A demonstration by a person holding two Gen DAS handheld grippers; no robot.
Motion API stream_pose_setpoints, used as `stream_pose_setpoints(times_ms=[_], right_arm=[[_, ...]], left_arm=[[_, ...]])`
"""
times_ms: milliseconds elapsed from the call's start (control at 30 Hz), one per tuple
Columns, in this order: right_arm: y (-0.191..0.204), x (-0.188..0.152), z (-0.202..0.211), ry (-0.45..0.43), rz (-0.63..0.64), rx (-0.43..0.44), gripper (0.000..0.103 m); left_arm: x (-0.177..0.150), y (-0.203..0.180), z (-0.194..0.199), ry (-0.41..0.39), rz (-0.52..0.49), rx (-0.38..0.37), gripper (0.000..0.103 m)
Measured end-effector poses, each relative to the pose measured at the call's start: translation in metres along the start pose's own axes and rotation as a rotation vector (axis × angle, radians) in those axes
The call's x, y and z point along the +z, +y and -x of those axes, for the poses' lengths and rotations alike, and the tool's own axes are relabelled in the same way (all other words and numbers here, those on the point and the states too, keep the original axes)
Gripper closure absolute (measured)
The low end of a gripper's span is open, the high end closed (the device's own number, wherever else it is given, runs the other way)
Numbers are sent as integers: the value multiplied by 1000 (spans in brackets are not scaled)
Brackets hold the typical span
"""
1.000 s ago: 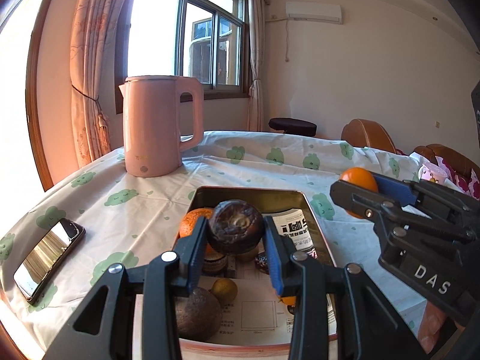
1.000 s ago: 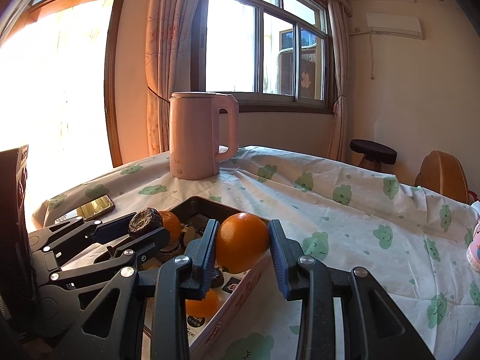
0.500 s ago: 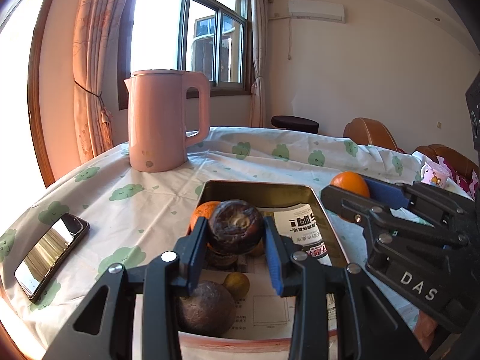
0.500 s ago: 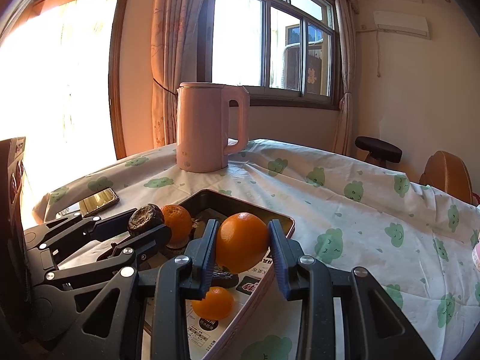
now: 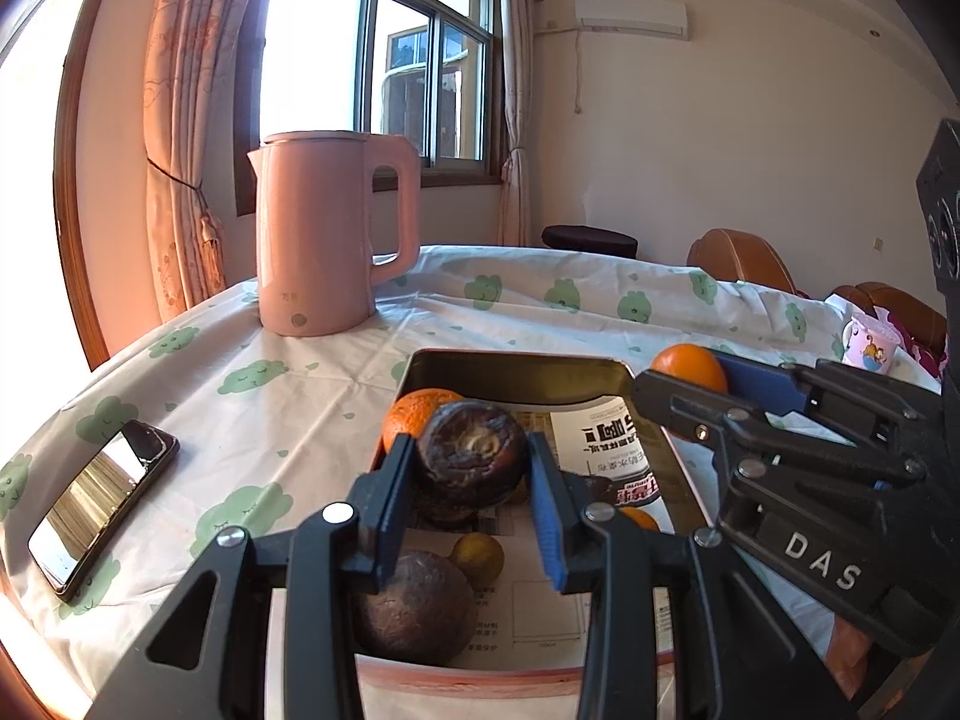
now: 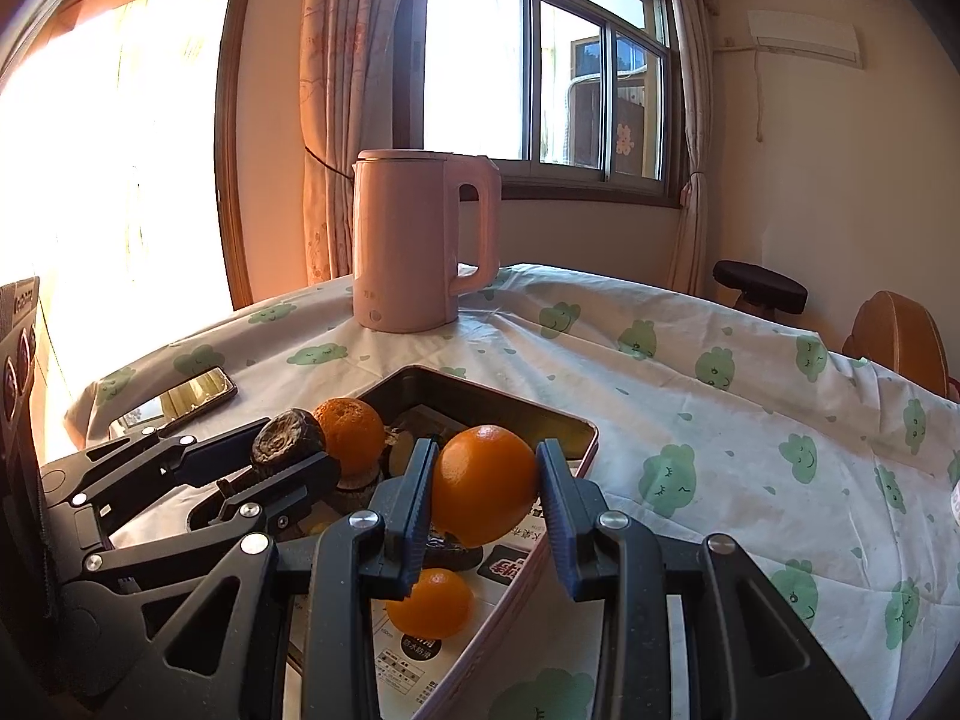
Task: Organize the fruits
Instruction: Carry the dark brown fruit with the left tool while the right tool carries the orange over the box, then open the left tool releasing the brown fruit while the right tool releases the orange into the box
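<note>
Carry step: left claw (image 5: 471, 501) clamped on dark fruit (image 5: 471, 459), right claw (image 6: 485, 501) clamped on orange (image 6: 485, 492) (both over tray (image 6: 585, 438)); next, lower and release.

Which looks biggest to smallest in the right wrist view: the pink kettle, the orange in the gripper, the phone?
1. Pink kettle.
2. Orange in the right gripper, though nearness to the camera enlarges it.
3. Phone, seen at a slant.
</note>
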State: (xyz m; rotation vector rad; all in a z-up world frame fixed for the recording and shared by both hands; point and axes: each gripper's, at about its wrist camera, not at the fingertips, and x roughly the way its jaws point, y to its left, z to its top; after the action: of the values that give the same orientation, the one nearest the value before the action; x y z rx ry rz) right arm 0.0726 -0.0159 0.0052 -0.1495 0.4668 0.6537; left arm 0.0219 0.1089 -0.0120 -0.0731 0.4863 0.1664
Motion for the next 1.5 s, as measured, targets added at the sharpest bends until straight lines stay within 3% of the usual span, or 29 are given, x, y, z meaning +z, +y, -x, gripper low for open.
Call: stream_pose_setpoints(times_ms=[367,633,833,900,967,1067,1500], right_arm=[[1,-2,-12,42,-5,15,67],[4,-14,-38,175,13,48,66],[-2,-13,-26,153,4,32,56],[-8,-13,-19,141,-21,26,49],[-15,-12,-10,125,-50,30,45],[-22,-11,3,91,-79,28,36],[-29,-11,38,26,-92,-34,33]], left_arm=[[-4,5,-8,32,-1,8,65],[-6,11,-14,65,20,21,62],[-5,14,-6,60,47,-13,51],[-3,14,2,28,50,4,25],[-1,15,11,-13,56,10,9],[4,14,21,-45,56,4,7],[10,3,31,-70,35,7,6]])
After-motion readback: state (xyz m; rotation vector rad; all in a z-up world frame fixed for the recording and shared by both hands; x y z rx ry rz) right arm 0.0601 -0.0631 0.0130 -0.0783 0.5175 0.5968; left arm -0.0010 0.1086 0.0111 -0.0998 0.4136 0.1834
